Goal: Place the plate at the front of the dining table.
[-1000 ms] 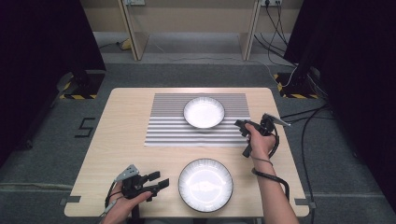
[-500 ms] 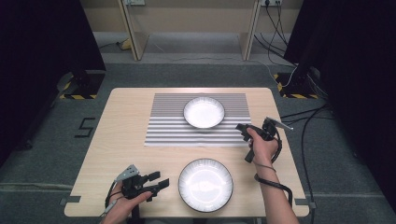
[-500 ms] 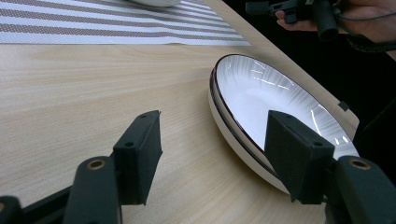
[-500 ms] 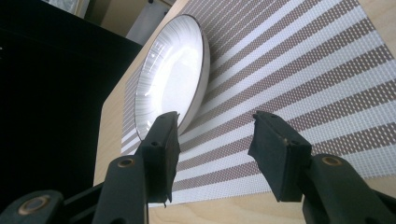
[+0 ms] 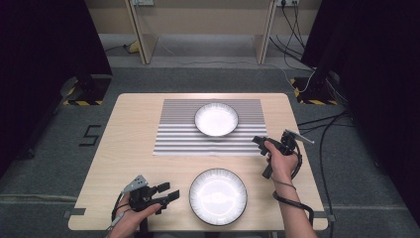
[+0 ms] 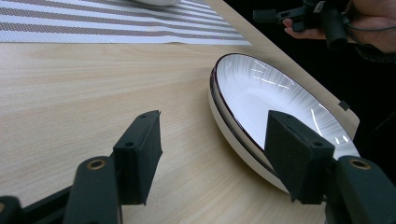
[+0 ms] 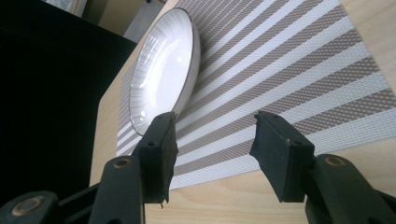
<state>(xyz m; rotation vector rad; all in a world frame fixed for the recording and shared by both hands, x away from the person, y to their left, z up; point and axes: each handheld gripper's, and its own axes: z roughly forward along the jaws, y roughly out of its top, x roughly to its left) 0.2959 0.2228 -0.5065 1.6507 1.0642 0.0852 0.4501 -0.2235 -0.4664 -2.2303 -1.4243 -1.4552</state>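
The small white ribbed bowl [image 6: 154, 2] on the striped placemat [image 5: 208, 135] is cut off in the left gripper view. The right gripper [image 5: 258, 141] (empty, jaws just opening wide) has drawn back from the bowl; the left gripper [image 5: 168, 191] gapes empty beside the large white dark-rimmed plate [image 5: 218, 196].

Small white bowl [image 5: 216, 119] upright on the striped mat [image 5: 173, 139], a bit ahead of the right jaws, big white plate [image 5: 218, 196] with dark rim, flat on the bench, just beside the left jaws.
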